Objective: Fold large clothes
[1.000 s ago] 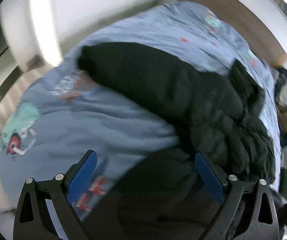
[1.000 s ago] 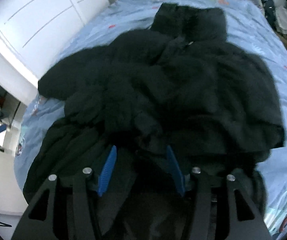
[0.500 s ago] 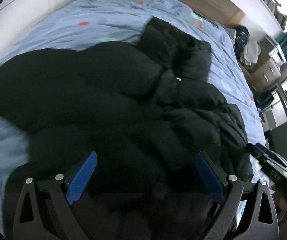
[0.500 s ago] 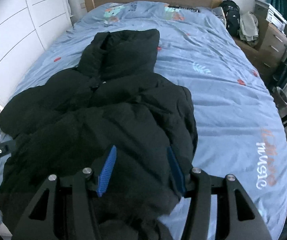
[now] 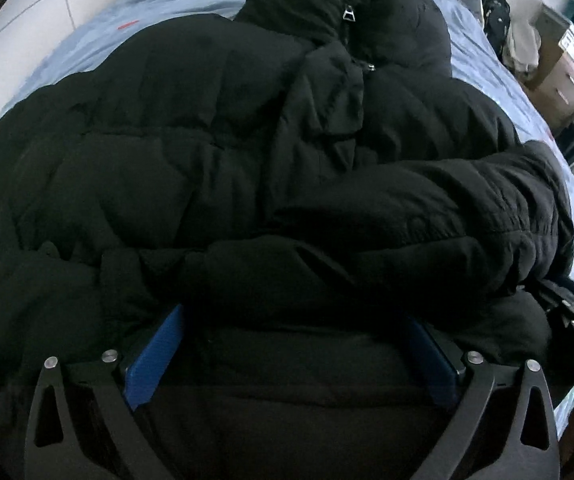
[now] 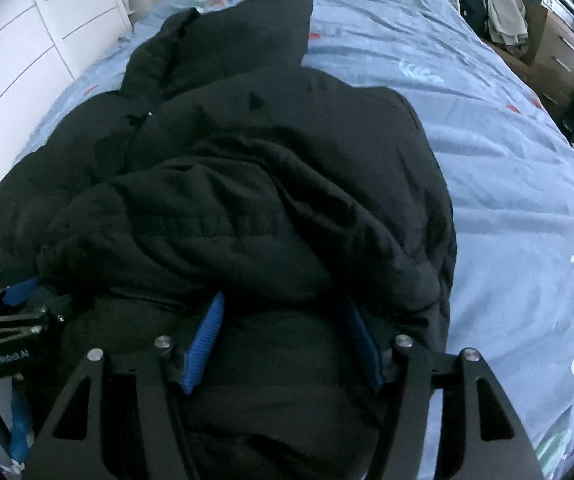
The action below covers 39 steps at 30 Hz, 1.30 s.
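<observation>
Left wrist view: the left gripper (image 5: 293,344), fingers spread wide, sits at the hem of a bulky black quilted puffer jacket (image 5: 247,152) on the blue printed bedspread (image 5: 483,60). Right wrist view: the right gripper (image 6: 285,334) — fingers part-open around the hem; grip unclear. Likely next: fold hem toward collar.

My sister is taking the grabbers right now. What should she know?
Left gripper: open, jaws wide, black fabric at the near hem between them.
Right gripper: jaws partly open, near hem fabric between them; a firm hold can't be confirmed.
The black puffer jacket lies on the blue bed cover, hood pointing toward the headboard.
Done: one sleeve lies across the body.
Left: folding the hem up toward the hood.
</observation>
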{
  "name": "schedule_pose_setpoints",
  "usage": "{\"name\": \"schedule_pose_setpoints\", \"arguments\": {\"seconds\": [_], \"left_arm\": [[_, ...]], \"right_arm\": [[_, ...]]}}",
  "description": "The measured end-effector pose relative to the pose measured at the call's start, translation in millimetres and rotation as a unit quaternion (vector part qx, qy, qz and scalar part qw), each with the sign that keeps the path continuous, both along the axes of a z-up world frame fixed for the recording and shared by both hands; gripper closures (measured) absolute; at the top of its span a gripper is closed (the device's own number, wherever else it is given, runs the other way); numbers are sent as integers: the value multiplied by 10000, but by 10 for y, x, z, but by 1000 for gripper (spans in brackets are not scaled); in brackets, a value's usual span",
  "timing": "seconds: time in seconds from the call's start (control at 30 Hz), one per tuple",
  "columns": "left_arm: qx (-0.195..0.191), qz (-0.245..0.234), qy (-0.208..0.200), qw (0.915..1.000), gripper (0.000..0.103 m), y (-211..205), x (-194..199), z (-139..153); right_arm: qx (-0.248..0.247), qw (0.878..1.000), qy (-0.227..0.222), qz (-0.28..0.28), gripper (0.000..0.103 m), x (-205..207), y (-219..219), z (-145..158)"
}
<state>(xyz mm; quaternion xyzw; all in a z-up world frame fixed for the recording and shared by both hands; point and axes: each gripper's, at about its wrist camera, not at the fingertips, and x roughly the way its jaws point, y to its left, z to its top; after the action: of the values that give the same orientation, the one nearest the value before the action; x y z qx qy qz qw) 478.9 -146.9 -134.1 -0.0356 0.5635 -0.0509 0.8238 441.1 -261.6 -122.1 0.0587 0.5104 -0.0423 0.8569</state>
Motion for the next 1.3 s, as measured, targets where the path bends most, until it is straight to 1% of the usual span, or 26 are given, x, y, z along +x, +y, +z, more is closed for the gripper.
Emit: {"name": "schedule_pose_setpoints", "arguments": {"seconds": [0.07,0.17,0.23,0.27,0.3,0.37,0.4,0.43,0.53,0.6,0.7,0.73,0.8,0.83,0.9,0.93,0.97,1.03,1.07,1.1,1.17,1.23,1.3], "left_arm": [[-100,13,-47,9999,1,45,-50,114],[-187,22,-280,9994,1,169,-245,294],[-165,-45,-344,9993,1,201,-375,341],[-140,-119,-312,9993,1,213,-430,307],[-84,-198,-249,9995,1,213,-454,253],[-35,-355,-126,9993,1,201,-453,168],[-83,-399,-117,9991,1,223,-459,184],[-211,-458,-136,9986,1,275,-479,240],[-500,-421,-252,9975,1,497,-546,411],[-668,-223,-319,9970,1,798,-592,515],[-837,293,-391,9953,1,1381,-618,585],[-912,487,-368,9940,1,1618,-609,588],[-1126,1027,-291,9879,1,2220,-606,550],[-1300,1355,-218,9820,1,2598,-603,498],[-1572,1893,-149,9691,1,3173,-620,415],[-1760,2242,-154,9584,1,3543,-651,354],[-1871,2445,-165,9513,1,3743,-669,315],[-2123,2958,-191,9312,2,4237,-697,194],[-2308,3184,-197,9192,2,4456,-691,126],[-2544,3407,-210,9049,3,4676,-693,42],[-3024,3685,-211,8788,6,4959,-677,-110],[-3392,3836,-184,8587,9,5122,-645,-253],[-3684,3916,-127,8431,15,5177,-604,-381]], "right_arm": [[-74,10000,51,-30,43,-4,10,78],[-51,9998,-94,-183,43,-152,15,295],[25,9992,-272,-302,43,-331,17,446],[81,9989,-299,-350,43,-397,19,474],[116,9988,-274,-380,43,-441,30,472],[81,9993,-68,-364,43,-473,78,358],[58,9993,60,-372,43,-462,101,289],[40,9988,240,-419,43,-432,119,207],[-118,9981,329,-509,43,-397,151,225],[-205,9975,326,-598,43,-402,176,300],[-305,9963,211,-781,43,-457,242,461],[-348,9956,159,-853,43,-489,284,525],[-392,9949,98,-919,43,-508,351,616],[-410,9946,78,-947,43,-517,391,649],[-394,9941,57,-1009,43,-534,449,695],[-357,9938,41,-1051,43,-540,480,713],[-316,9934,39,-1098,43,-541,516,724],[-244,9926,66,-1188,43,-548,585,732],[-228,9924,84,-1209,43,-550,599,729],[-221,9921,107,-1233,43,-556,625,731],[-229,9913,149,-1285,43,-564,687,736],[-259,9909,169,-1307,43,-572,728,753],[-316,9904,180,-1334,43,-585,767,779]]}}
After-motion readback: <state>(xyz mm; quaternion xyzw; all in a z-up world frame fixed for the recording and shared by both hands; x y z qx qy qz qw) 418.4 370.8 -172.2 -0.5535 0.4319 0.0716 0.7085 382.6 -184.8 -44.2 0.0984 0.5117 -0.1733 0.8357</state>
